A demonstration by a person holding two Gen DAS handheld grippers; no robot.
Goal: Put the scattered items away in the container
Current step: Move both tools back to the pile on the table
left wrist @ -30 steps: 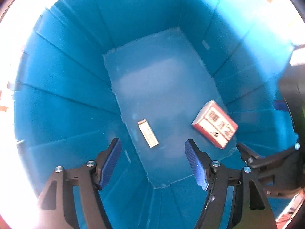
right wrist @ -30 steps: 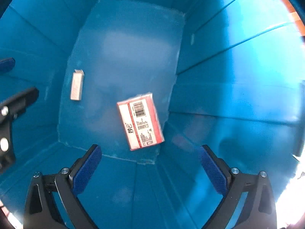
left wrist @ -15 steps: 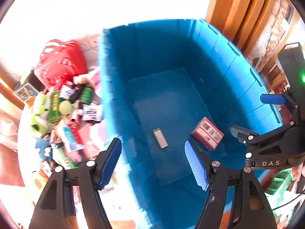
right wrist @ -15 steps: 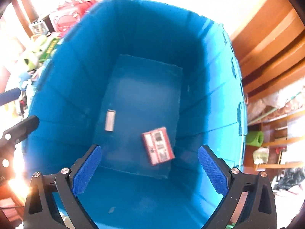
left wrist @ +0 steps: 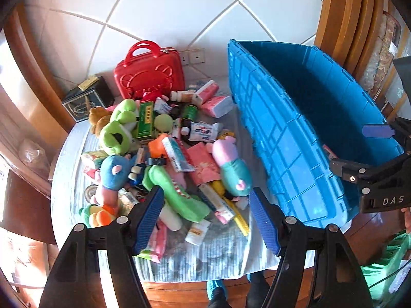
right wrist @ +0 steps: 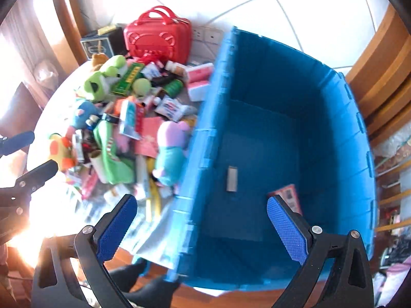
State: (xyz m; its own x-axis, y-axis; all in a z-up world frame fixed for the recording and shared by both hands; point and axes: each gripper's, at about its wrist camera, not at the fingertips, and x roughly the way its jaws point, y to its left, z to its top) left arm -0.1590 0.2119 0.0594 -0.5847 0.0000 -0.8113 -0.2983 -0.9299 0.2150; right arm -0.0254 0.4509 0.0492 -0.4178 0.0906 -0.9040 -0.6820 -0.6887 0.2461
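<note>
A big blue crate [left wrist: 282,128] stands on the table's right side; it also shows in the right wrist view [right wrist: 334,133]. On its floor lie a small grey box [right wrist: 232,179] and a red-and-white box [right wrist: 290,195]. A heap of toys and packets [left wrist: 164,154] lies left of the crate, among them a pink-and-teal plush [left wrist: 231,166] and a green frog plush [left wrist: 115,131]. My left gripper [left wrist: 205,215] is open and empty above the heap's near edge. My right gripper [right wrist: 203,228] is open and empty above the crate's near left wall.
A red toy case [left wrist: 149,71] and a dark box [left wrist: 87,97] stand at the back of the table by the tiled wall. A striped cloth [left wrist: 205,254] covers the table. Wooden furniture [left wrist: 341,18] stands right of the crate.
Both grippers have risen out of the crate and swung left. The left one now looks at the heap of items, the right one at the crate's left wall.
</note>
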